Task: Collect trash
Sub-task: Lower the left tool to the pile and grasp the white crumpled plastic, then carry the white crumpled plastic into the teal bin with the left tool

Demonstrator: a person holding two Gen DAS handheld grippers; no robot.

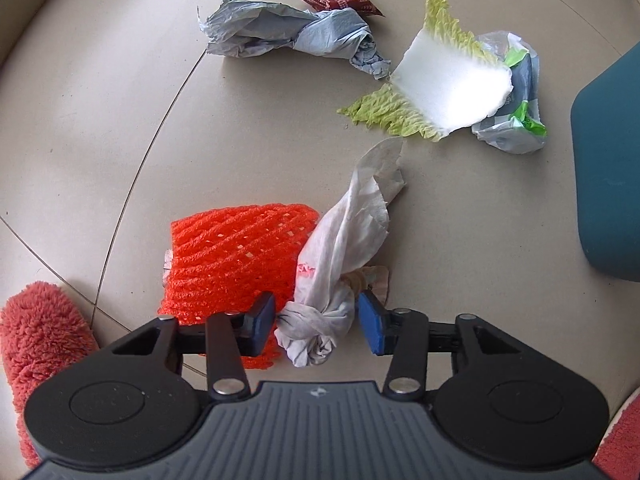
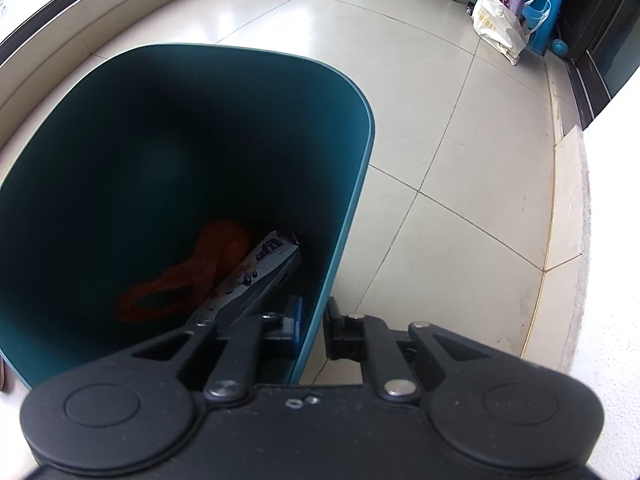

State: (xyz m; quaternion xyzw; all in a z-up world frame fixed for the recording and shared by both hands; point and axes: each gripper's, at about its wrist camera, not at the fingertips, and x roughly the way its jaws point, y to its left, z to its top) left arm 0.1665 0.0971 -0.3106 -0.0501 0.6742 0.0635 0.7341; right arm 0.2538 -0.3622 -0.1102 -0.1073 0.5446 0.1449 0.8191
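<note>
The left gripper (image 1: pixel 318 326), half spread, straddles the knotted white tissue wad (image 1: pixel 320 320) on the floor at lower centre, pads not yet pressing, needing closure, while the right gripper (image 2: pixel 312 328) pinches the teal plastic bin's wall (image 2: pixel 344 216).

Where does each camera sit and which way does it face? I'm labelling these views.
Left wrist: on the left gripper, facing down at floor trash; fingers straddle a knotted white bag.
Right wrist: on the right gripper, looking steeply down, clamped on the teal bin wall.
Shared: the bin and tiled floor.
</note>
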